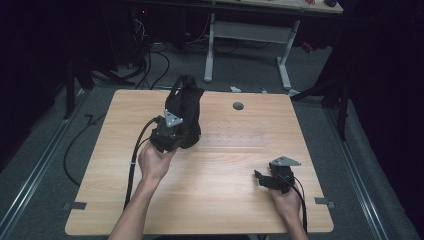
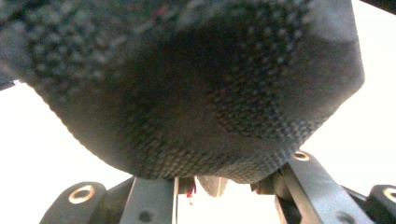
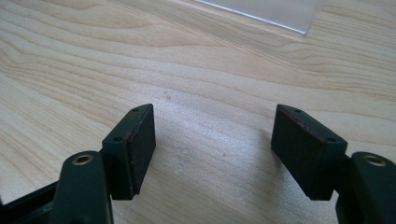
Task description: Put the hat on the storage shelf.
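Observation:
A black woven fabric bag [image 1: 184,107] stands upright on the wooden table [image 1: 215,190], left of its middle toward the back. My left gripper [image 1: 172,134] presses into the bag's near lower side and is shut on its fabric. In the left gripper view the coarse black weave of the bag [image 2: 196,84] hangs right over the jaws and hides the fingertips of the left gripper [image 2: 210,186]. My right gripper [image 1: 261,177] rests low near the table's front right, open. Bare wood lies between the pads [image 3: 140,149] of the right gripper [image 3: 215,149].
A clear plastic strip [image 1: 230,140] lies flat on the table just right of the bag, and its edge shows ahead of the right gripper [image 3: 266,9]. A round cable hole [image 1: 238,106] sits near the back edge. Another desk's legs [image 1: 210,50] stand beyond.

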Motion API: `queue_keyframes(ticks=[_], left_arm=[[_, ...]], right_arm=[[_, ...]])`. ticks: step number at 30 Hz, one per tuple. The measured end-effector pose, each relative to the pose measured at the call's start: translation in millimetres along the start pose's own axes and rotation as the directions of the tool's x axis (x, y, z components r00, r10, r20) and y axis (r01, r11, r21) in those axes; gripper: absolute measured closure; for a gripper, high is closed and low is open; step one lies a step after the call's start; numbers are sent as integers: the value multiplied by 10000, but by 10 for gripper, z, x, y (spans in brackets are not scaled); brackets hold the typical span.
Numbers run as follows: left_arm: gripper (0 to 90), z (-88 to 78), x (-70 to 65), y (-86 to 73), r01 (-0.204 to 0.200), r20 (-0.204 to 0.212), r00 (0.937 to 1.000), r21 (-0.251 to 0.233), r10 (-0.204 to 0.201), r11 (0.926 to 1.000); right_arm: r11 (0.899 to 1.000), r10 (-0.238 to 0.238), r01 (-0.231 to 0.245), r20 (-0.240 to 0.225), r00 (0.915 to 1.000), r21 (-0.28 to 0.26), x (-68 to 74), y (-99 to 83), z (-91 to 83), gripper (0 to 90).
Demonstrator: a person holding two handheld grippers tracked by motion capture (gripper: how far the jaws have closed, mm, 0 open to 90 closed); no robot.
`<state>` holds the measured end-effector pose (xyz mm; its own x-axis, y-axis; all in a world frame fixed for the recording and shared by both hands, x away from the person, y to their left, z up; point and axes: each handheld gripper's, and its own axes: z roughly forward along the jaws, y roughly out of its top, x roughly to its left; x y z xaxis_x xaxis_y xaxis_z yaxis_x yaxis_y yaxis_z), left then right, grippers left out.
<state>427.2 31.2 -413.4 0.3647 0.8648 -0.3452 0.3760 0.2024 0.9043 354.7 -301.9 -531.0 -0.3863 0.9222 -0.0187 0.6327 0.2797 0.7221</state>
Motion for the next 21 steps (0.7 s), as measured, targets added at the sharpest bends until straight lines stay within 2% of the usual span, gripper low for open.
queue_keyframes(ticks=[3,10,15,20,21], left_arm=[[681,-2,4,-5,-18,28,10000,-19,18,10000],[665,-9,28,-24,212,111,9997,-36,-211,9998],[648,13,15,-65,123,161,9998,131,-125,9998],[602,30,20,-70,617,458,9970,191,-626,9979],[525,39,24,-74,588,478,9971,204,-597,9981]], right_arm=[[10000,-1,1,-1,10000,0,0,0,0,309],[10000,13,-13,-2,10000,5,1,0,0,309],[10000,-1,1,1,10000,0,1,0,0,308],[10000,7,-7,6,10000,-6,2,0,0,309],[10000,20,-20,-3,10000,-1,3,1,0,309]])
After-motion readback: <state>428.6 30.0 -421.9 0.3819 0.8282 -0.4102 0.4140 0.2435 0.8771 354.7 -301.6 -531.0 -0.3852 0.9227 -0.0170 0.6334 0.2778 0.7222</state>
